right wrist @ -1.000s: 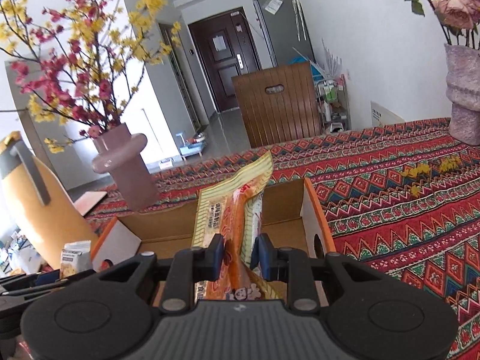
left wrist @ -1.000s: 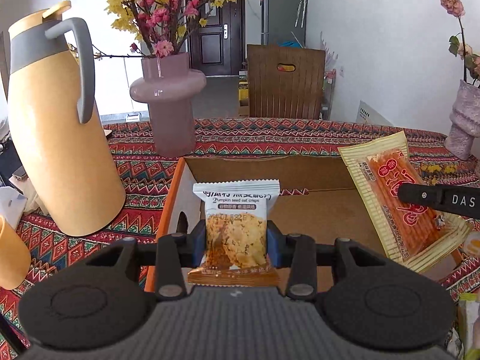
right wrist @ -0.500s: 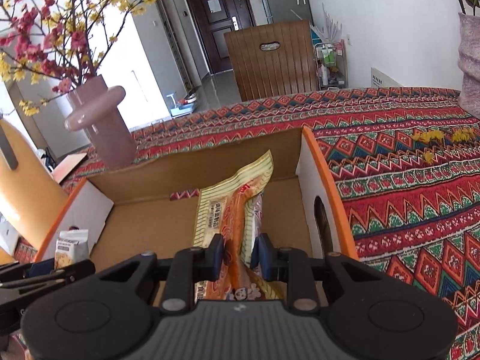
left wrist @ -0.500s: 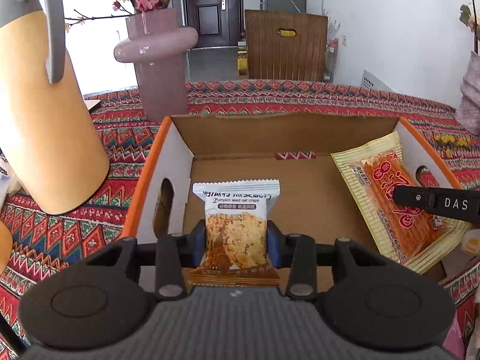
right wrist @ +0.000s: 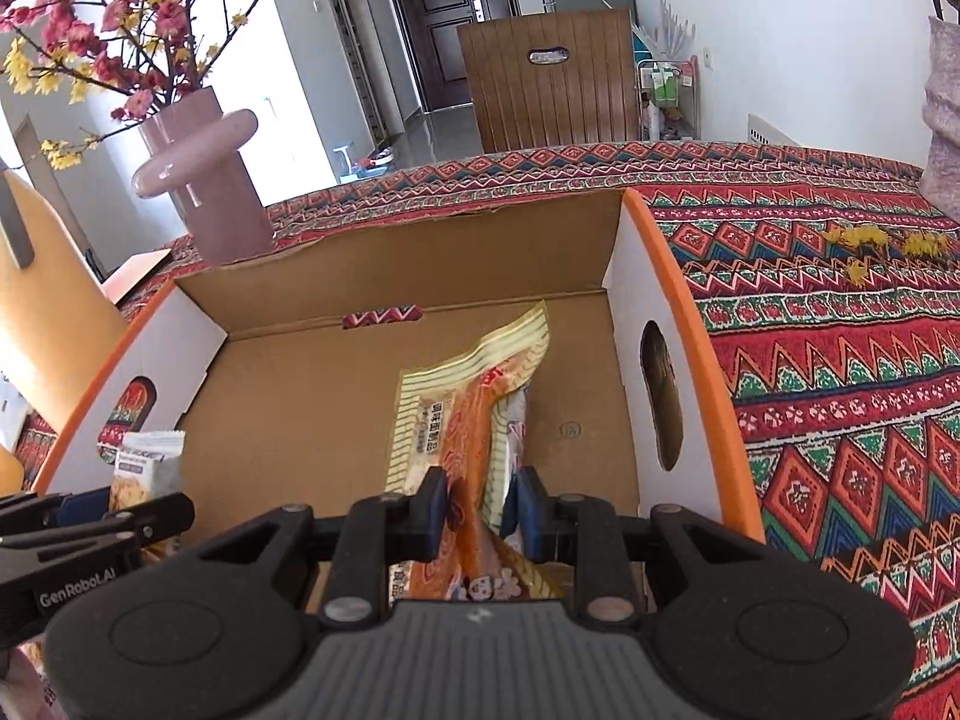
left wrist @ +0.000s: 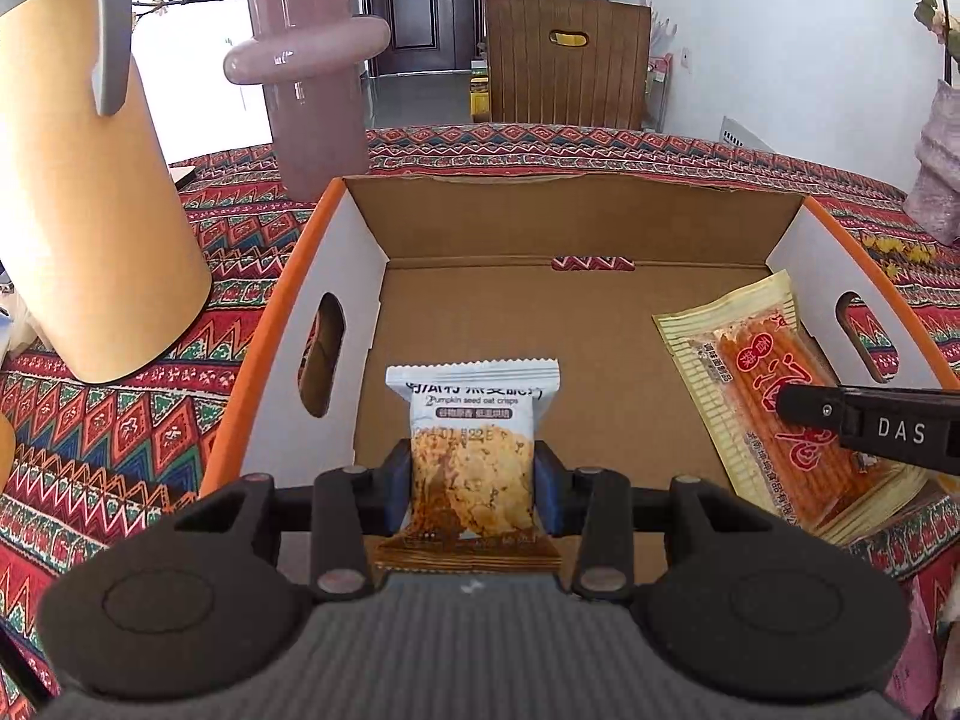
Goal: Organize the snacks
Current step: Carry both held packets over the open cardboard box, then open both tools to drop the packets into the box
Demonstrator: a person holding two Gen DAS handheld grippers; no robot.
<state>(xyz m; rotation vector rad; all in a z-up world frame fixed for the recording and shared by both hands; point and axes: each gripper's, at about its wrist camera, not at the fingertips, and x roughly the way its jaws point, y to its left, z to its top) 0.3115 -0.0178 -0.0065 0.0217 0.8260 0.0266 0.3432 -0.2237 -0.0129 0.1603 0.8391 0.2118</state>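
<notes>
An open cardboard box (left wrist: 576, 222) with orange rims sits on the patterned tablecloth; it also shows in the right wrist view (right wrist: 420, 264). My left gripper (left wrist: 474, 483) is shut on a pumpkin seed oat crisp packet (left wrist: 472, 444), held upright inside the box near its left wall. My right gripper (right wrist: 478, 510) is shut on a long yellow-and-orange snack packet (right wrist: 468, 420), held inside the box near its right wall. That packet (left wrist: 774, 402) and the right gripper's fingers (left wrist: 870, 423) show in the left wrist view. The crisp packet (right wrist: 144, 468) shows at the left of the right wrist view.
A tall yellow thermos jug (left wrist: 84, 180) stands left of the box. A pink vase (left wrist: 312, 84) with flowers stands behind its left corner, also in the right wrist view (right wrist: 204, 180). Another vase (left wrist: 939, 162) stands at the far right. A wooden chair (left wrist: 564, 60) is beyond the table.
Both grippers have moved forward and down into the box with their packets still held. The box interior now fills both views.
</notes>
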